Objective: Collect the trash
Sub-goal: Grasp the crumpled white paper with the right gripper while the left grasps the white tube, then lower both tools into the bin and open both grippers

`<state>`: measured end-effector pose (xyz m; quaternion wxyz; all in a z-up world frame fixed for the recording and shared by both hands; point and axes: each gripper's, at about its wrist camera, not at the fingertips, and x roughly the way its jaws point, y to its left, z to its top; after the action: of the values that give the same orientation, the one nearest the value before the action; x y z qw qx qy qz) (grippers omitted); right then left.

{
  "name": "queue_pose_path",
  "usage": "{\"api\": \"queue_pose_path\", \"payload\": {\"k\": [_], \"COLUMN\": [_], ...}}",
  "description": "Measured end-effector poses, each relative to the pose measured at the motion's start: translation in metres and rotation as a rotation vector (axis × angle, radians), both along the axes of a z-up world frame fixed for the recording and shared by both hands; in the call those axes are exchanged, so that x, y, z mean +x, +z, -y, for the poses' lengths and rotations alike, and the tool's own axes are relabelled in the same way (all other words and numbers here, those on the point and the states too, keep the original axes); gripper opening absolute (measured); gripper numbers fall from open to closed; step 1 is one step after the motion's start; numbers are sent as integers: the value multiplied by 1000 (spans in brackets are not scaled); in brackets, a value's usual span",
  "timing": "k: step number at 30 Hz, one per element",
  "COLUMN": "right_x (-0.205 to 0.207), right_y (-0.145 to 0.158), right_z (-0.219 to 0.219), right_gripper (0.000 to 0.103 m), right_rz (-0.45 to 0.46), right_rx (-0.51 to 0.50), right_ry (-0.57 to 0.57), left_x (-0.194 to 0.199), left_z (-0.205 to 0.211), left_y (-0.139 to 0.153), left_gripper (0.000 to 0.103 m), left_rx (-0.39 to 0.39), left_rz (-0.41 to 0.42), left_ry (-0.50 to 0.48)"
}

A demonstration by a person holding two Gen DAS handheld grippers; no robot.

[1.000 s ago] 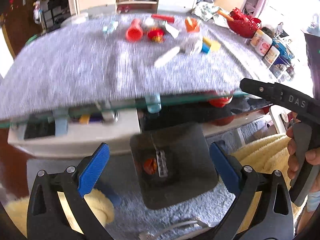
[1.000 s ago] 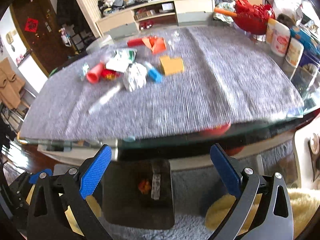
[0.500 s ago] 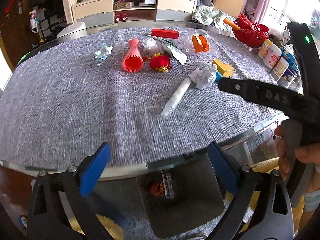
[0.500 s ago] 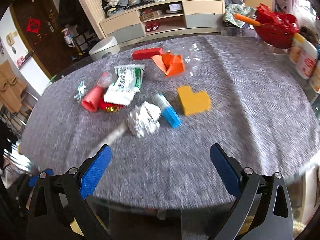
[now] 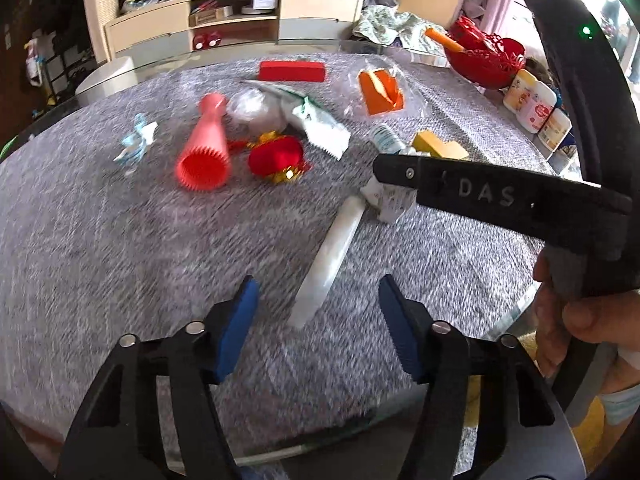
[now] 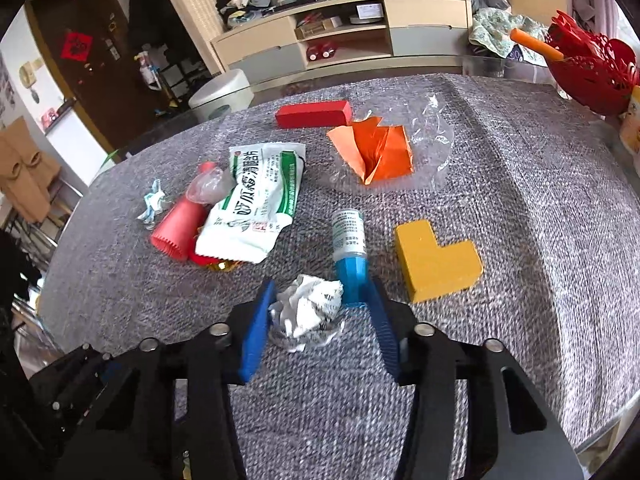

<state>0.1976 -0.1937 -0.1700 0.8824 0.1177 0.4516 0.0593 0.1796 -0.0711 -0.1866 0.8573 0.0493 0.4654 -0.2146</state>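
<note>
Left gripper (image 5: 316, 300): fingers spread wide, holding nothing; blue pads (image 5: 236, 328) hover over the grey cloth (image 5: 100, 248).
White tube (image 5: 332, 256): lies between the left fingers and ahead of them, slanting away to the right; blurred, so no print can be read.
Right gripper (image 6: 320, 320): fingers part open, set either side of the crumpled paper ball (image 6: 308, 308); whether the pads touch it cannot be told.
Blue-capped bottle (image 6: 350, 248): lying just inside the right finger, cap end toward it, partly hidden by that finger.
Left of the right fingers: white and green sachet (image 6: 256, 204) lying over a red ribbed cup (image 6: 180, 228), with a small twisted wrapper (image 6: 154, 204) farther left.
Ahead of the right fingers: orange folded paper (image 6: 376, 148) on clear film (image 6: 436, 144), red block (image 6: 314, 114) beyond.
Right of the right fingers: yellow L-shaped block (image 6: 434, 260).
Hidden: in the left view the other gripper's black body covers most of the paper ball and the yellow block; a red and gold trinket (image 5: 278, 158) shows in part.
Surface: round glass table (image 6: 596, 444) under the grey cloth.
Room: low cream cabinet (image 6: 344, 36) behind, dark door (image 6: 84, 64) far left, red basket (image 6: 592, 68) at the table's far right.
</note>
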Motion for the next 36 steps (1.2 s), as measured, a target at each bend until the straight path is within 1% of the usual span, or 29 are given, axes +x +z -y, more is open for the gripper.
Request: {"api": "queue_pose_path", "payload": {"k": [1, 2, 4, 7, 9, 11, 19, 25, 30, 33, 36], "right_x": [1, 2, 3, 2, -1, -4, -24, -55, -85, -103, -122], "right_y": [0, -1, -1, 1, 4, 8, 30, 44, 48, 46, 39], "right_z": [1, 1, 2, 3, 3, 4, 2, 3, 1, 1, -2], "right_gripper": [42, 41, 38, 32, 21, 19, 18, 18, 18, 18, 18], "right_rz": [1, 0, 0, 2, 9, 17, 52, 73, 74, 69, 56], "right_rx": [1, 1, -1, -4, -1, 1, 7, 9, 1, 24, 19], "right_ry": [-2, -1, 1, 8, 11, 16, 23, 23, 31, 46, 53], "left_x": [3, 5, 9, 11, 8, 7, -19, -47, -73, -91, -107], "left_z": [2, 3, 5, 8, 9, 11, 1, -15, -26, -31, -34], "left_y": [0, 0, 0, 1, 0, 1, 3, 19, 31, 33, 31], "left_gripper": [46, 43, 24, 15, 13, 12, 12, 12, 12, 12, 12], "left_rx": [-5, -5, -5, 4, 13, 12, -3, -43, -67, -87, -96], "left_rz": [2, 5, 4, 5, 5, -1, -30, -15, -3, -4, -9], "left_ry": [-3, -2, 1, 4, 2, 1, 15, 43, 67, 76, 80]}}
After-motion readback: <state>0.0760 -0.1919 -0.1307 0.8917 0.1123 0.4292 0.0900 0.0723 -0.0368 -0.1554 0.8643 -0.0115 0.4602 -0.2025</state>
